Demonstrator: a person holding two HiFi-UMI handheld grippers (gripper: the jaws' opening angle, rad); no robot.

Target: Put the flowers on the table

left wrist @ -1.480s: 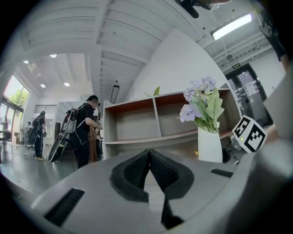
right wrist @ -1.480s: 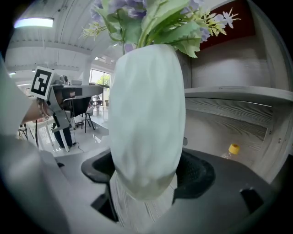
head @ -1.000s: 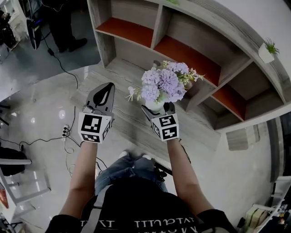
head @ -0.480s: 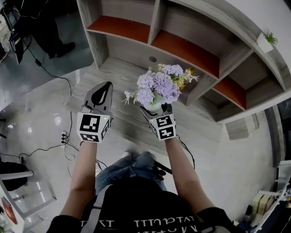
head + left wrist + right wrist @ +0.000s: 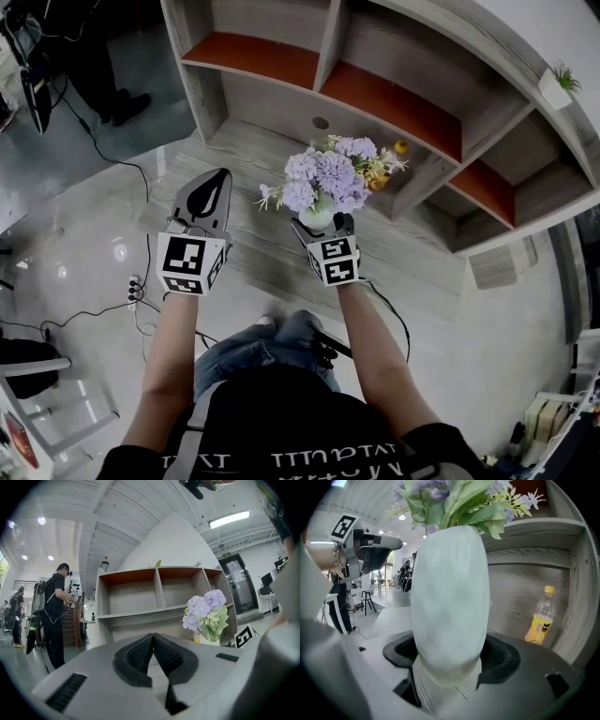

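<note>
A bunch of purple flowers (image 5: 326,178) stands in a white vase (image 5: 316,217). My right gripper (image 5: 321,223) is shut on the vase and holds it upright in the air, in front of the wooden shelf unit (image 5: 328,56). In the right gripper view the vase (image 5: 450,597) fills the gap between the jaws of my right gripper (image 5: 450,654), with green leaves above. My left gripper (image 5: 209,199) hangs to the left of the flowers, shut with nothing in it. In the left gripper view the left gripper (image 5: 153,641) has its pads pressed together, and the flowers (image 5: 207,611) show at the right.
A low wooden ledge (image 5: 253,159) runs along the foot of the shelf unit, under both grippers. A yellow drink bottle (image 5: 401,147) (image 5: 541,616) stands in a shelf bay behind the flowers. Cables and a power strip (image 5: 134,281) lie on the glossy floor at left. A person (image 5: 55,606) stands far left.
The right gripper with the vase has drifted slightly left and lower in the view, and the yellow bottle has come out from behind the flowers. The left gripper has hardly moved.
</note>
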